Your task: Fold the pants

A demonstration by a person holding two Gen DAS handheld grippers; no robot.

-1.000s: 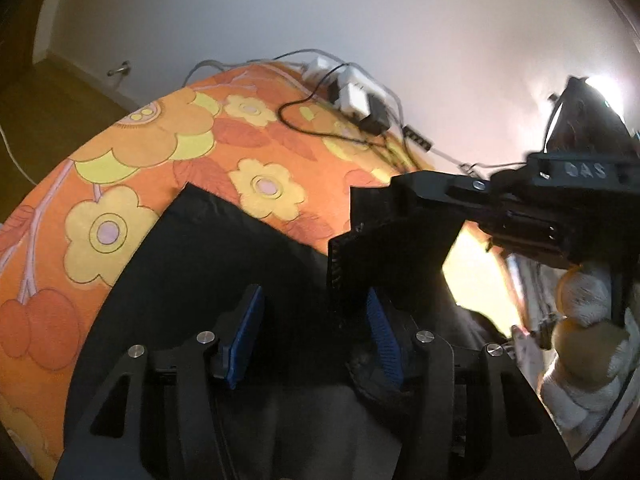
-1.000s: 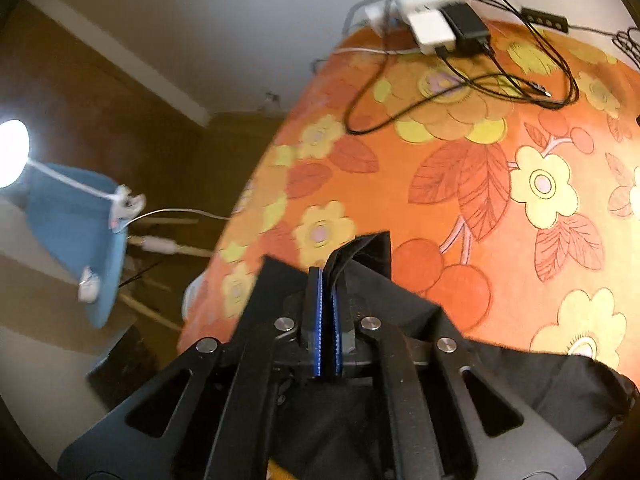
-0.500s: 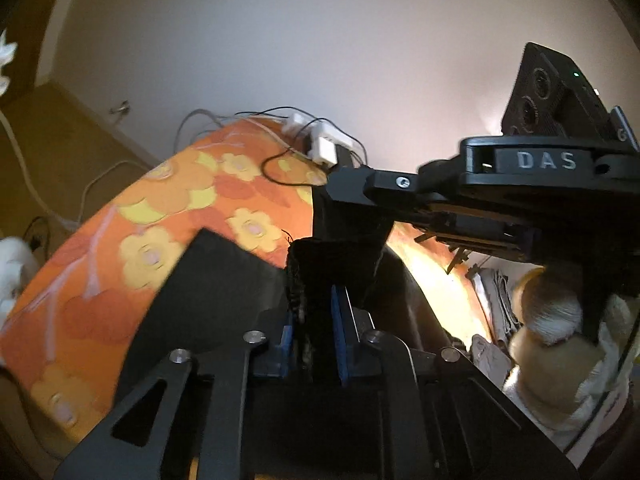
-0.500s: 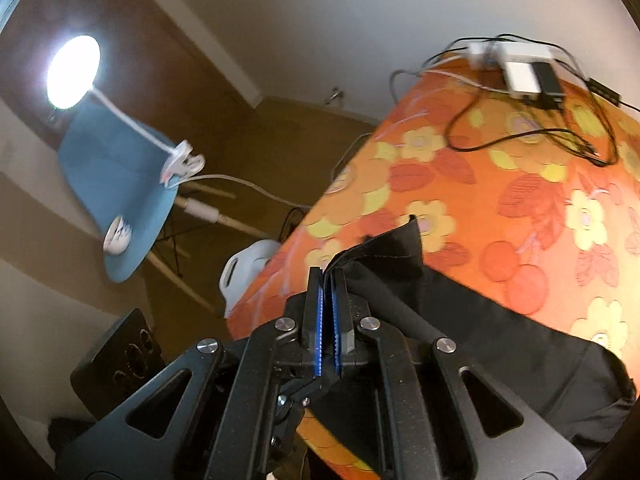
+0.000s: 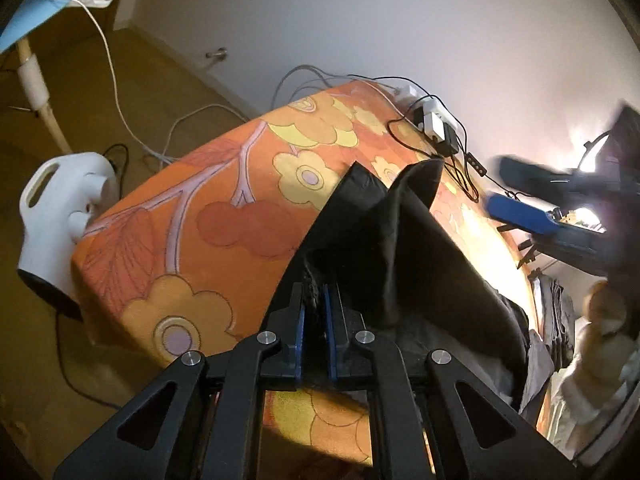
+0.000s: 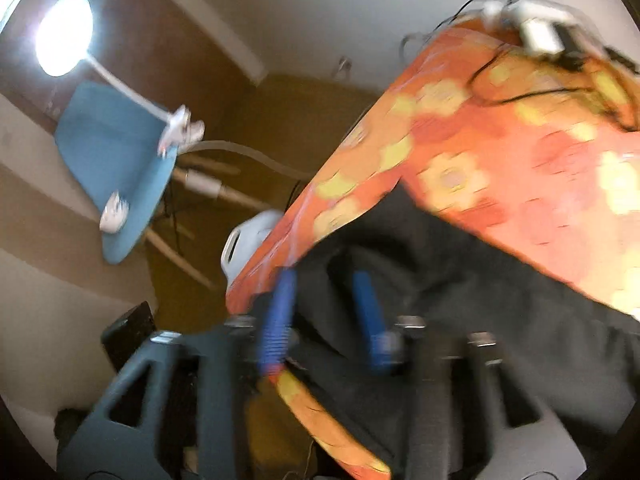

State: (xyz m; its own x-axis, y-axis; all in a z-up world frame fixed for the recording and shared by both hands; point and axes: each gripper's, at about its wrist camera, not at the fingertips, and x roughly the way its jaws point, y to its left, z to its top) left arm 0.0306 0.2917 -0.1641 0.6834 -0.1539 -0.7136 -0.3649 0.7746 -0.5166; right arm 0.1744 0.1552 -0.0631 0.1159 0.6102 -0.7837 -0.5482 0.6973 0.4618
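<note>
Black pants (image 5: 400,248) lie on a table with an orange flowered cloth (image 5: 224,216). My left gripper (image 5: 314,312) is shut on an edge of the pants near the table's near-left end and holds it raised into a peak. In the blurred right wrist view, my right gripper (image 6: 324,312) is open, with its blue pads spread over the pants (image 6: 500,320). The right gripper (image 5: 532,220) also shows at the right of the left wrist view, blurred.
A white power strip with chargers and black cables (image 5: 436,128) lies at the table's far end. A white jug (image 5: 60,216) stands on the floor by the table's left corner. A blue chair (image 6: 116,168) with a clip lamp (image 6: 64,40) stands further left.
My right gripper has opened and let go of the pants, and it is moving fast. My left gripper closed on the pants edge and has pulled back toward the near-left end of the table.
</note>
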